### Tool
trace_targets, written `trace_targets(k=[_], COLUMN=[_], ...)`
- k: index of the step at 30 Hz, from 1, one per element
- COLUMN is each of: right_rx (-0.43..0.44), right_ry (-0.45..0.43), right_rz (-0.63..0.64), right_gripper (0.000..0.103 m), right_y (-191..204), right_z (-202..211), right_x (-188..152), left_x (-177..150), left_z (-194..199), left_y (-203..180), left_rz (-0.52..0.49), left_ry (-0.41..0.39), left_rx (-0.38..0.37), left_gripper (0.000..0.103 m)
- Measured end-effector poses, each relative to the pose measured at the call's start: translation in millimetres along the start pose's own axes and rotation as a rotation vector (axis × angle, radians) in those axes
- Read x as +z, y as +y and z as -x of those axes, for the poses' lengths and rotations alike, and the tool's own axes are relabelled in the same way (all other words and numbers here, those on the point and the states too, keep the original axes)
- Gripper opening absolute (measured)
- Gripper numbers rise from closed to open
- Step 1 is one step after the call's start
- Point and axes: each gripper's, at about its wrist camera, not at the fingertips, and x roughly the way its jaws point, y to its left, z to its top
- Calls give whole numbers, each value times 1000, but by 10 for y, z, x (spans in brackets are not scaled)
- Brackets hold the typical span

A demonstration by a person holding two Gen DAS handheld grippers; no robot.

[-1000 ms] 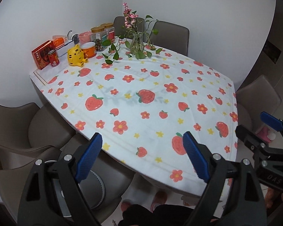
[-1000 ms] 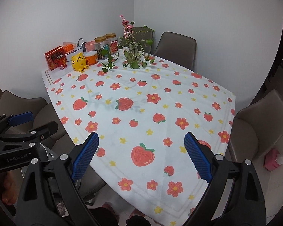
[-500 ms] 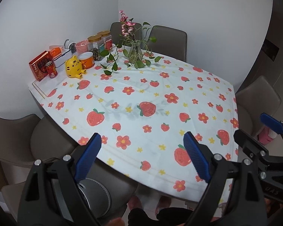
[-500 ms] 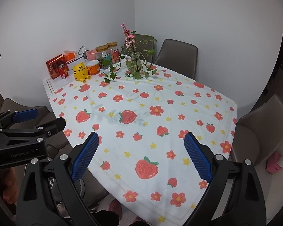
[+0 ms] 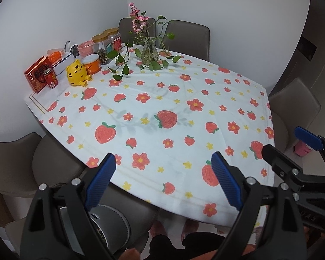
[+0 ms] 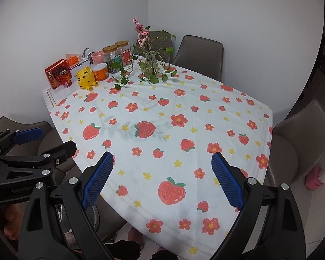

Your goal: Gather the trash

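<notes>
— Two grippers, both mine: left gripper [image 5: 163,177] and right gripper [image 6: 162,177] hang spread wide, holding nothing, over the tabletop's [image 5: 162,99] near edge.

— Room to move?

— Plenty across the middle. Things crowd only the far left corner: red can [image 5: 50,78], yellow tiger [image 5: 77,75], jars [image 5: 100,47], vase [image 5: 150,53].

— Trash?

— I can't make out any. A grey bin [image 5: 110,225] below is half hidden.

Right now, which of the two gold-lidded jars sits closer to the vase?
The red-labelled jar, the rear one. The other gold-lidded jar, holding dark contents, stands farther left of the vase.
</notes>
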Motion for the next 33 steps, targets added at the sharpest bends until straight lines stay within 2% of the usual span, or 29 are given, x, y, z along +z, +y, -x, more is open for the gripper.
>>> trace_targets(k=[15, 33], right_rx=[-2, -1], right_ry=[-6, -8], right_rz=[2, 2], right_gripper=[89, 89], right_y=[14, -18], right_z=[-14, -10], right_x=[11, 35], left_x=[-17, 17], left_z=[-7, 49], left_y=[85, 60], left_rz=[9, 5], left_ry=[-6, -18], left_rx=[34, 40], left_gripper=[90, 90])
